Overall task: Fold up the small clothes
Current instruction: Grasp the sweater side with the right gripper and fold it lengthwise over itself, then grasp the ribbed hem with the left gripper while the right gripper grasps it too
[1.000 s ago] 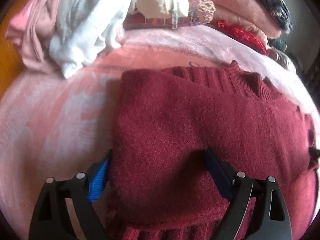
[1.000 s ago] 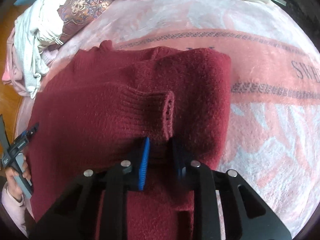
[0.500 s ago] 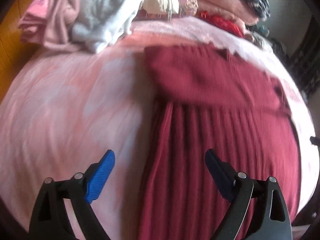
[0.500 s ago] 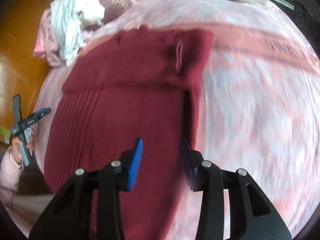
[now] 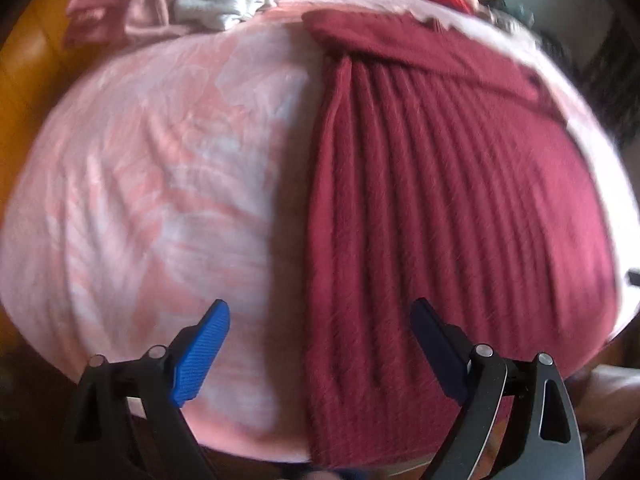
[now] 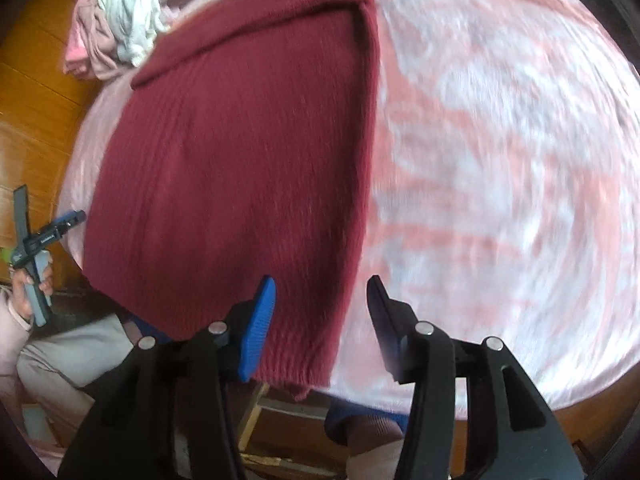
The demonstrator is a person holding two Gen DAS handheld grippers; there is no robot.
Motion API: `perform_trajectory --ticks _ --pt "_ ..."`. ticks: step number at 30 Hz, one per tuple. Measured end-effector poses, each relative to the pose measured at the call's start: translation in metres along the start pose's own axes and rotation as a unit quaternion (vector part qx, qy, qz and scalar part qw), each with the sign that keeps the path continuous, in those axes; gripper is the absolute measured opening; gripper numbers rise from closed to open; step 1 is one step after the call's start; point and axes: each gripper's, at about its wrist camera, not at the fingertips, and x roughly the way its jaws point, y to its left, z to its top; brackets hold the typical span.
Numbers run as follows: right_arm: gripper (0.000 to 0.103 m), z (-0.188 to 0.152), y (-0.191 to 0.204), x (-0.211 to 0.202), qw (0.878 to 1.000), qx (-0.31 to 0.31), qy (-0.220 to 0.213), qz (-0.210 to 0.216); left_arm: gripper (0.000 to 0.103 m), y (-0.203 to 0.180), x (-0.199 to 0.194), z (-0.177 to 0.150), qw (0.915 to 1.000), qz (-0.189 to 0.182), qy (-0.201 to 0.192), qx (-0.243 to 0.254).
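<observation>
Sweater (image 5: pixel 440 200) is lying flat on the pink blanket (image 5: pixel 160 180), sleeves tucked in, hem hanging near the bed's edge, probably so the bottom can get flipped up. Left claw (image 5: pixel 320 344) is hovering wide and empty; right claw (image 6: pixel 320 320) is opening over the hem corner, gripping nothing.

1. Left wrist view looks steeply down past its gripper (image 5: pixel 320 344) at the near edge of the bed (image 5: pixel 160 184), close above it.
2. Right wrist view looks down likewise, further right.
3. Both share the sweater (image 5: pixel 440 200) (image 6: pixel 248 152) and the clothes pile (image 5: pixel 168 4) (image 6: pixel 120 20).
</observation>
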Motion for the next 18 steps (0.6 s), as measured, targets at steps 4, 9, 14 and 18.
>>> perform_trajectory --ticks 4,9,14,18 --pt "0.051 -0.013 -0.003 0.015 0.999 0.030 0.028 0.002 0.092 0.004 0.012 -0.016 0.9995 0.006 0.029 -0.009" --pt "0.054 -0.015 0.001 0.014 0.999 0.037 0.026 -0.008 0.092 0.010 0.017 -0.026 0.9983 -0.003 0.048 -0.034" --pt "0.059 -0.015 0.004 0.030 0.998 0.044 0.048 0.008 0.092 0.015 0.026 -0.032 0.9960 -0.021 0.059 -0.063" --pt "0.057 -0.015 0.012 0.034 0.998 0.034 0.054 0.025 0.092 0.011 0.027 -0.033 0.9953 -0.048 0.059 -0.059"
